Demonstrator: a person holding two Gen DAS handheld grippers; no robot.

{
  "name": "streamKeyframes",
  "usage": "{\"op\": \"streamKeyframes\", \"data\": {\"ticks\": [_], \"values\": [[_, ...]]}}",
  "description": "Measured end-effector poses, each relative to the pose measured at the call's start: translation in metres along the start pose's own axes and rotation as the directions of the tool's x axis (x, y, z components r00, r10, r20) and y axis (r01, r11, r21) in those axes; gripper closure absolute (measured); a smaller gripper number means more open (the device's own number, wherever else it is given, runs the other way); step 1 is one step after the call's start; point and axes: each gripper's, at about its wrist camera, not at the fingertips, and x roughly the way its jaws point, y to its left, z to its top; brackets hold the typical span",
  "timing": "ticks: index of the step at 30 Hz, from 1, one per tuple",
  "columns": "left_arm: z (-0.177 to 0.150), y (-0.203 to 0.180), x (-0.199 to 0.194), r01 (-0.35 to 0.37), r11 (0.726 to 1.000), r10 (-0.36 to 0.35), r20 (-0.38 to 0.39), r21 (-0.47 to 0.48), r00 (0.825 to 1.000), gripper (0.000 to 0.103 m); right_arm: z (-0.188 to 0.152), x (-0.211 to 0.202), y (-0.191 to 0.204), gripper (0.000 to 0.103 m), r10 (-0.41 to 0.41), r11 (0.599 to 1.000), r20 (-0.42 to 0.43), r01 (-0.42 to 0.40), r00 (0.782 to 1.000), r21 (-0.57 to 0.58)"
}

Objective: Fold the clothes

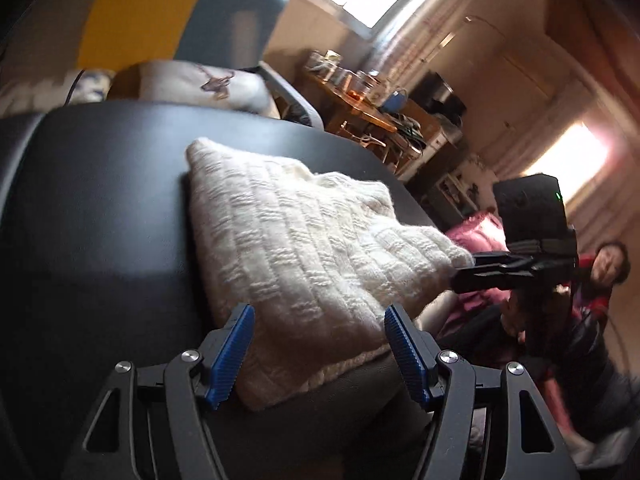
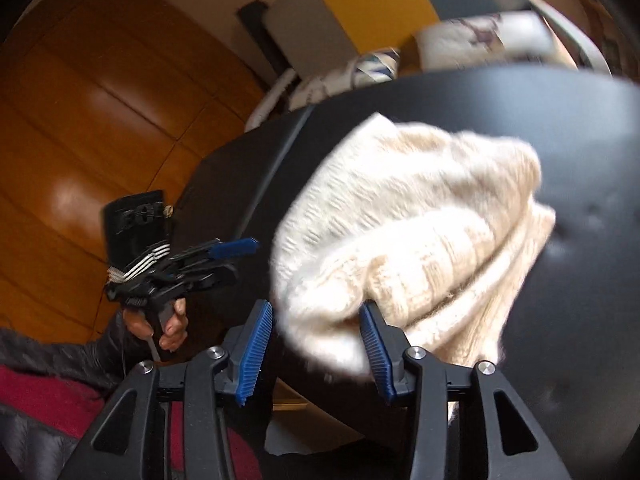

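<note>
While the cream knitted sweater (image 1: 304, 264) lies folded on the black padded table (image 1: 100, 208), the left gripper (image 1: 320, 354) sits just short of its near edge with both blue-padded jaws spread wide and nothing between them. Ahead and to that gripper's right, the right gripper (image 1: 472, 276) shows side-on at the sweater's far corner; from this angle I cannot tell whether it touches the knit. In the right wrist view, the right gripper (image 2: 316, 354) has its jaws apart too, the bunched end of the sweater (image 2: 416, 232) lying just ahead of them and brushing the right pad, not clamped. To its left, well clear of the fabric, the left gripper (image 2: 224, 256) is held by a hand (image 2: 168, 322) in a dark sleeve. Pink fabric (image 1: 476, 236) lies beyond the table edge, past the right gripper.
</note>
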Motion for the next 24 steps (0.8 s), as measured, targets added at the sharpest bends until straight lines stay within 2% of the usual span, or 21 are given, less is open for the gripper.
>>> {"op": "streamKeyframes", "data": {"ticks": [2,3,4,6,8,9,11,12,13,14,15,17,18,19,21,24], "values": [[0.0,-0.005,0.012,0.037,0.997,-0.035,-0.038,0.064,0.999,0.035,-0.007,0.012,-0.005,0.057,-0.046,0.999,-0.044,0.047,0.998,0.013],[0.001,-0.005,0.02,0.044,0.996,-0.039,-0.059,0.075,0.997,0.035,-0.01,0.015,-0.008,0.064,-0.073,0.997,-0.049,0.074,0.996,0.017],[0.002,-0.005,0.024,0.059,0.995,-0.053,-0.073,0.076,0.996,0.035,-0.014,0.019,-0.01,0.08,-0.098,0.995,-0.052,0.099,0.994,0.02],[0.007,-0.003,0.025,0.111,0.992,-0.107,-0.08,0.052,0.991,0.035,-0.025,0.01,-0.002,0.095,-0.031,1.0,-0.037,0.031,0.999,0.001],[0.013,-0.004,0.015,0.19,0.981,-0.188,-0.046,0.042,0.981,0.035,-0.039,-0.006,0.015,0.095,0.045,0.997,-0.004,-0.045,0.999,-0.06],[0.017,-0.005,0.011,0.202,0.978,-0.201,-0.024,0.05,0.979,0.032,-0.049,-0.004,0.01,0.095,0.035,0.999,-0.015,-0.036,0.999,-0.04],[0.022,-0.005,0.012,0.179,0.981,-0.179,-0.005,0.07,0.984,0.026,-0.07,0.01,-0.01,0.095,-0.019,0.999,-0.07,0.021,0.997,0.026],[0.022,-0.004,0.022,0.14,0.987,-0.138,-0.032,0.074,0.99,0.026,-0.081,0.021,-0.025,0.095,-0.061,0.995,-0.103,0.068,0.993,0.068],[0.02,-0.002,0.037,0.092,0.992,-0.085,-0.089,0.083,0.992,0.026,-0.089,0.029,-0.039,0.098,-0.051,0.991,-0.105,0.063,0.993,0.116],[0.016,-0.002,0.053,0.058,0.993,-0.043,-0.146,0.1,0.988,0.026,-0.094,0.031,-0.046,0.099,-0.004,0.987,-0.076,0.015,0.997,0.157],[0.012,-0.006,0.062,0.027,0.991,-0.005,-0.169,0.132,0.986,0.026,-0.097,0.028,-0.048,0.099,0.006,0.986,-0.044,0.001,0.999,0.167],[0.008,-0.022,0.063,-0.023,0.976,0.057,-0.152,0.216,0.987,0.026,-0.1,0.021,-0.044,0.093,0.06,0.982,-0.02,-0.055,0.998,0.181],[0.007,-0.029,0.064,-0.049,0.965,0.087,-0.141,0.257,0.986,0.026,-0.1,0.016,-0.043,0.085,0.076,0.979,-0.02,-0.07,0.997,0.19],[0.006,-0.036,0.062,-0.054,0.958,0.093,-0.128,0.282,0.987,0.026,-0.101,0.01,-0.043,0.078,0.091,0.976,-0.022,-0.085,0.996,0.2],[0.009,-0.045,0.056,-0.014,0.956,0.046,-0.103,0.294,0.994,0.026,-0.098,-0.01,-0.039,0.078,0.088,0.981,0.009,-0.088,0.996,0.174],[0.01,-0.052,0.06,0.017,0.958,0.014,-0.106,0.286,0.994,0.026,-0.082,-0.043,-0.048,0.074,0.086,0.973,0.168,-0.119,0.982,0.197]]}}
